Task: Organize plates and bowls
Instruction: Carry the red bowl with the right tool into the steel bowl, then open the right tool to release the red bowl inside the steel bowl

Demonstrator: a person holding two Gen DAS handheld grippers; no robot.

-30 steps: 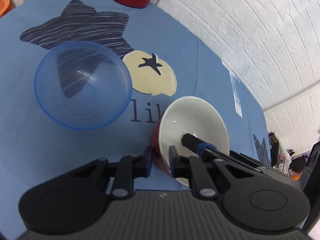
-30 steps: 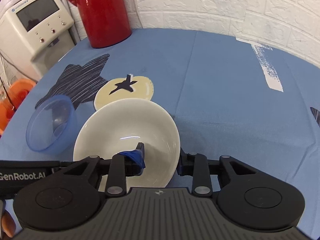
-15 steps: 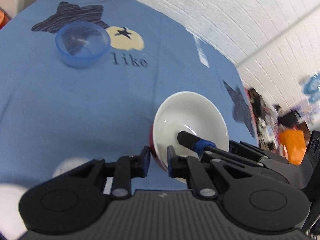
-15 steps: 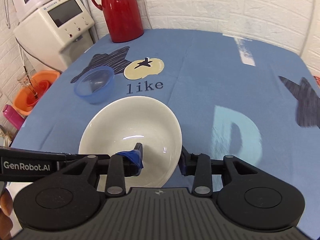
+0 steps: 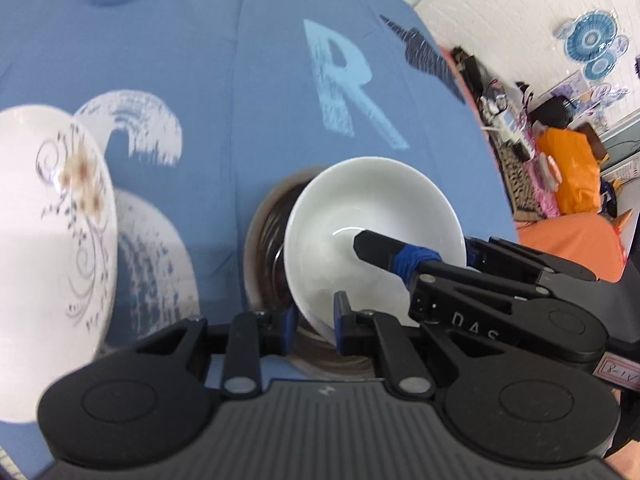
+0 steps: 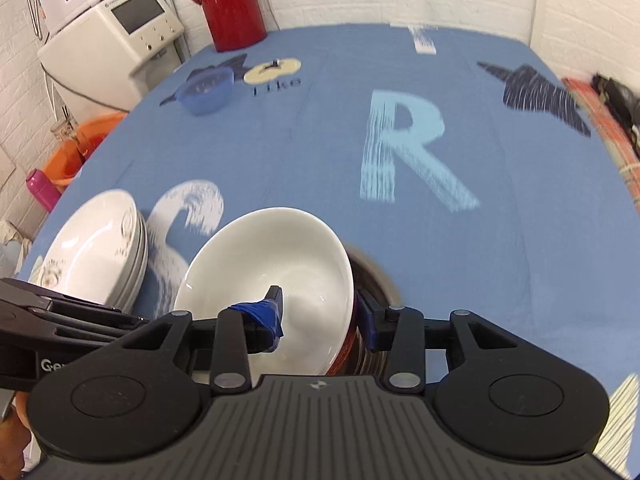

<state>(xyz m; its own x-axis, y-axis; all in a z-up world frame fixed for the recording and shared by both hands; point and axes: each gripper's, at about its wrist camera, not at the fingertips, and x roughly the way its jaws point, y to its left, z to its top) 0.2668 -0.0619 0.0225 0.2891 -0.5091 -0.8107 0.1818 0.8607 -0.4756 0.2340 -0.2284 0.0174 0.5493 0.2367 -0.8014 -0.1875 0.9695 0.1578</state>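
Right wrist view: both the right gripper [image 6: 320, 314] and left gripper [image 5: 314, 322] clamp the glossy white bowl's [image 6: 276, 276] rim, low centre, over a dark ridged dish [image 5: 266, 248]. Stacked patterned plates [image 6: 94, 252] crowd lower left; bare blue tablecloth [image 6: 320, 128] stretches above.

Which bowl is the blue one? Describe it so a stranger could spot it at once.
Start at the red thermos jug standing at the far edge of the blue tablecloth. Just in front of it is a cream circle printed above the word "like", and the blue bowl sits beside that, on a dark star print. It is the only see-through blue dish; the others are white or dark.
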